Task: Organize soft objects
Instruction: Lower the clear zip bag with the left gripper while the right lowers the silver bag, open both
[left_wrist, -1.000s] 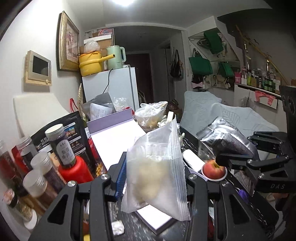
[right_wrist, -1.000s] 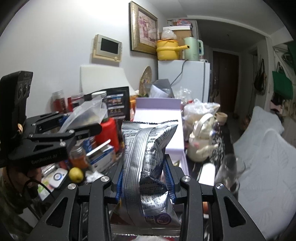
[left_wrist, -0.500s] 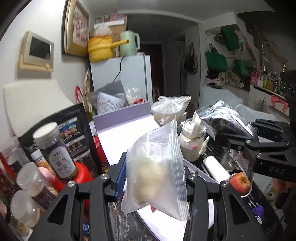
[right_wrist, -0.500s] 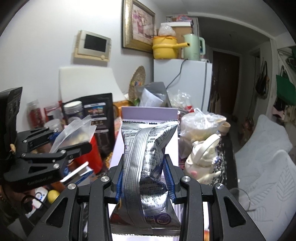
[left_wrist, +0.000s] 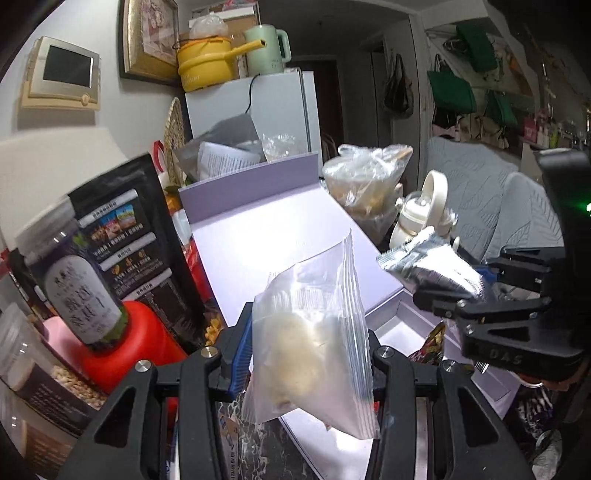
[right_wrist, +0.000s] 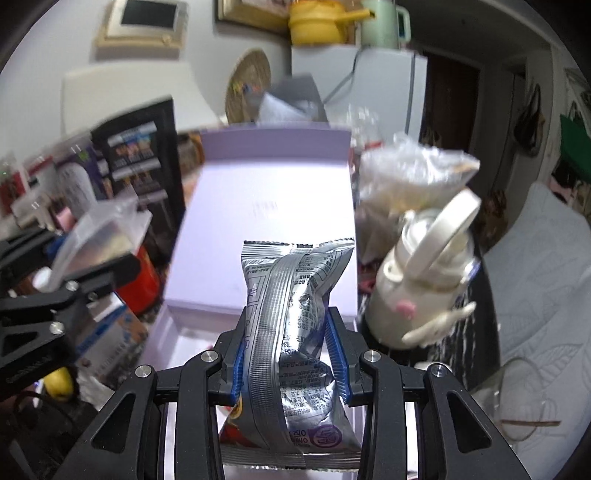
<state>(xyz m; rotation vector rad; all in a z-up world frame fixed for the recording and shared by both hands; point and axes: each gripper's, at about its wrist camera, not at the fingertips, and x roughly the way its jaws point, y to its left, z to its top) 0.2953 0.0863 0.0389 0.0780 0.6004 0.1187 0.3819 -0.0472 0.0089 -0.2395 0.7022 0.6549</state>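
Observation:
My left gripper (left_wrist: 306, 354) is shut on a clear zip bag (left_wrist: 314, 332) with a pale soft lump inside, held over the near end of an open lavender box (left_wrist: 280, 236). My right gripper (right_wrist: 290, 354) is shut on a silver foil snack packet (right_wrist: 295, 332), held above the box's tray (right_wrist: 192, 343) with its raised lid (right_wrist: 266, 225) behind. The right gripper (left_wrist: 458, 295) with the packet (left_wrist: 432, 262) shows at the right of the left wrist view. The left gripper (right_wrist: 92, 269) with the zip bag (right_wrist: 99, 236) shows at the left of the right wrist view.
Left of the box stand a black snack pouch (left_wrist: 136, 240), jars and a red bottle (left_wrist: 129, 343). Right of it are a cream kettle-shaped bottle (right_wrist: 424, 280), a plastic bag of goods (left_wrist: 365, 177) and a glass (right_wrist: 524, 398). A white fridge (left_wrist: 266, 110) stands behind.
Both grippers have moved forward toward the lavender box with their loads; the box now looks larger and closer, and its tray has come into view under the right gripper.

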